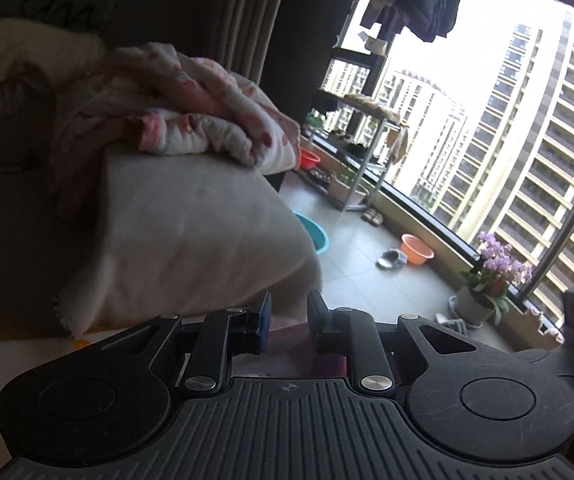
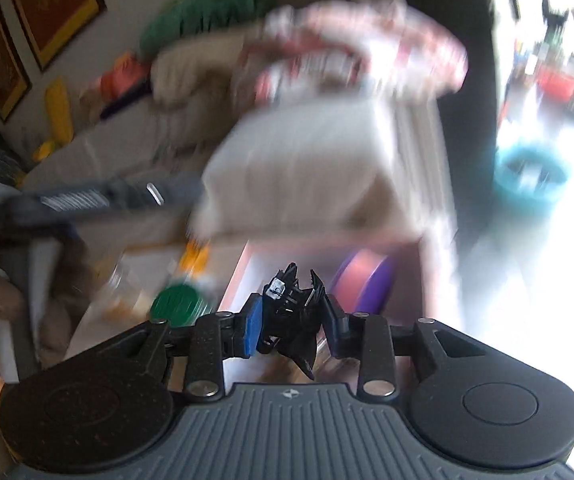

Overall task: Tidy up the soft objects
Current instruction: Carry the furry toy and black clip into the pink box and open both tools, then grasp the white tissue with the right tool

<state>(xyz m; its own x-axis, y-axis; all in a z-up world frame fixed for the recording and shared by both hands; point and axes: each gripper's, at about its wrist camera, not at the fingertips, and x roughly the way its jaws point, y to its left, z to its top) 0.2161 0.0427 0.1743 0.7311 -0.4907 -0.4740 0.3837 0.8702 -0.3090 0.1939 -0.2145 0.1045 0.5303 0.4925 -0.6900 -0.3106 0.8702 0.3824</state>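
Note:
In the left wrist view a beige sofa arm [image 1: 191,236] fills the left side, with a crumpled white and pink patterned blanket [image 1: 191,112] lying on top of it. My left gripper [image 1: 289,312] sits low beside the sofa arm's lower corner, its jaws a small gap apart with the cover's corner between them. In the blurred right wrist view my right gripper [image 2: 293,308] is shut on a black spiky toy [image 2: 293,312]. The same sofa arm [image 2: 307,172] and blanket [image 2: 359,48] lie ahead of it.
A balcony floor holds a blue basin [image 1: 313,234], an orange basin [image 1: 417,249], a red basin [image 1: 309,159], slippers [image 1: 391,260], a metal rack [image 1: 361,148] and a pot of purple flowers [image 1: 491,276]. A green-lidded jar [image 2: 177,304] and a pink and purple disc [image 2: 363,280] lie near my right gripper.

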